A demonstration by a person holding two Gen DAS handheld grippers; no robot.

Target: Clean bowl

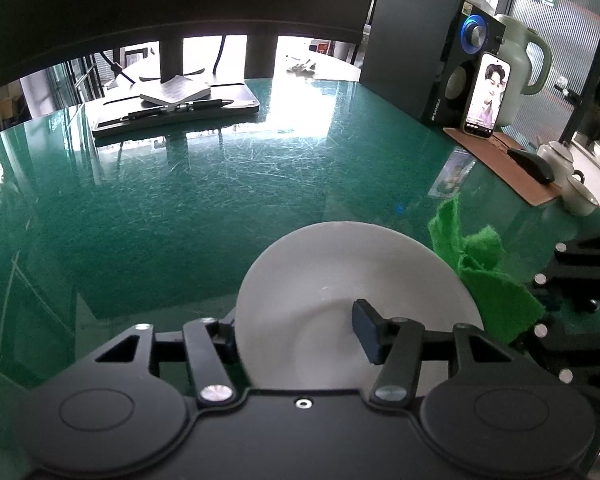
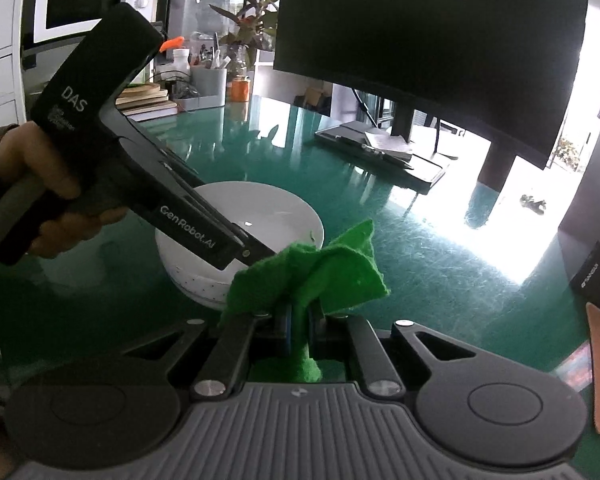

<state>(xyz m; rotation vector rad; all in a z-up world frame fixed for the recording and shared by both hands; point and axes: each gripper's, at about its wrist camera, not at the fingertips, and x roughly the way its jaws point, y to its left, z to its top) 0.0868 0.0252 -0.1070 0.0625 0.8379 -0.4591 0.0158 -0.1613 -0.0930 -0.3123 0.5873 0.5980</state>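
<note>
White bowl low centre of left wrist view, on green glass table. Left gripper straddles the near rim: one finger inside the bowl, other outside; jaws part open, pads not visibly pressing the wall. Right wrist view only: hand on the left gripper's handle, bowl's dotted outer wall. Right gripper nearly closed, pinching green cloth, lower centre, just beside the bowl. Phone and speaker upper right, clear in the left view only.

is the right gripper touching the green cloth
Touching. The right wrist view shows the right gripper with its jaws closed on the green cloth.
</note>
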